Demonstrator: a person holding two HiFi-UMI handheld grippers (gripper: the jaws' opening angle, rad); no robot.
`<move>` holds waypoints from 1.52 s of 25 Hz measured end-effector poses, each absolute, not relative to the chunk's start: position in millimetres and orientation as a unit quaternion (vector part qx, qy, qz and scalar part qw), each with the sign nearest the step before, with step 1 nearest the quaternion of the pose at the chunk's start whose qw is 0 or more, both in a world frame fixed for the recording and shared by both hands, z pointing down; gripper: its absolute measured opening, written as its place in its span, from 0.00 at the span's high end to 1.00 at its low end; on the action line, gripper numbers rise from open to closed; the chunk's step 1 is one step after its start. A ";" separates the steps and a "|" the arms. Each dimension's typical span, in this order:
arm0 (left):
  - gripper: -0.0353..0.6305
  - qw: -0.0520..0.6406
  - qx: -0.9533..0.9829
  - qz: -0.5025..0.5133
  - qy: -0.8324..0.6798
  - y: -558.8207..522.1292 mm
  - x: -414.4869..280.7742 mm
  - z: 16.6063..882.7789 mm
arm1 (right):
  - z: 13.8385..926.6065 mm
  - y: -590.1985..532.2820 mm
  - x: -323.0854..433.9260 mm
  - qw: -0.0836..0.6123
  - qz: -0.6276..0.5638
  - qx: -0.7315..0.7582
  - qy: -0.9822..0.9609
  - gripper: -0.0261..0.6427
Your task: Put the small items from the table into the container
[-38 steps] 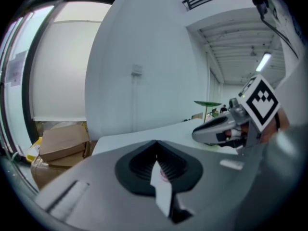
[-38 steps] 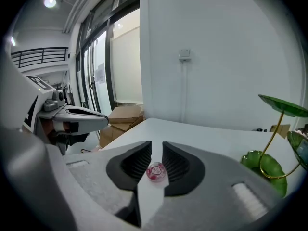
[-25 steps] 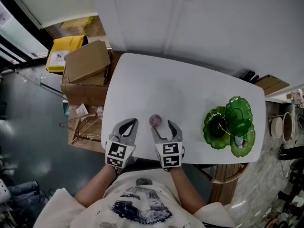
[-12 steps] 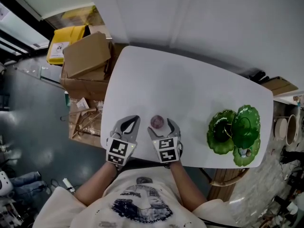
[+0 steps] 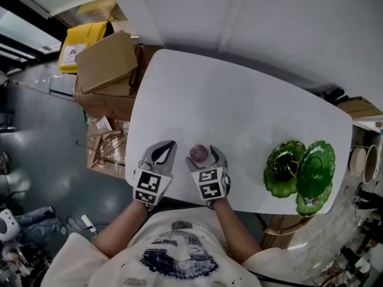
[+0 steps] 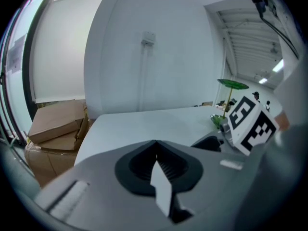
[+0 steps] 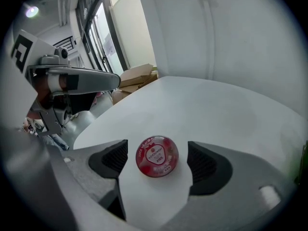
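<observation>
White and bare but for a few things, the tabletop [image 5: 239, 112] fills the head view, and a small red jelly cup [image 5: 199, 153] lies on it by its near edge. The right tongs [image 5: 204, 158] reach around that cup, and the left tongs [image 5: 163, 151] sit just left of it. The green leaf-shaped tiered dish [image 5: 299, 172] stands well to the cup's right, partly over the tabletop's far corner. Cardboard boxes [image 5: 106, 64] sit on the floor beyond and left of the cup. In the left gripper view the left tongs are clenched tip to tip with nothing between them. The cup is hidden here, and only the dish's top tier [image 6: 232, 84] shows past the right tongs' marker cube. In the right gripper view the cup [image 7: 157, 156] lies flat on the tabletop. The right tongs' jaws are opening, one pad [image 7: 111, 160] on each side of the cup and clear of it. The lid's print is too small to read.
</observation>
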State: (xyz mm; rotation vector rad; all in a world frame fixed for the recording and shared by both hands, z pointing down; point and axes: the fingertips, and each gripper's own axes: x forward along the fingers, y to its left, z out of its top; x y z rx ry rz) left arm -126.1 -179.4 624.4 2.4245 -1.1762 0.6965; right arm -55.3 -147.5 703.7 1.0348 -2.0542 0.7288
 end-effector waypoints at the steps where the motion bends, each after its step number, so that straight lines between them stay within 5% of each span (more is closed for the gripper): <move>1: 0.96 0.179 0.857 0.247 -0.416 -180.0 -125.7 625.3 | 705.2 -147.5 -56.0 0.358 0.283 0.398 -0.796 0.38; 38: 0.96 0.193 0.845 0.247 -0.433 -174.2 -142.3 624.5 | 723.2 -143.5 -63.1 0.389 0.278 0.389 -0.787 0.49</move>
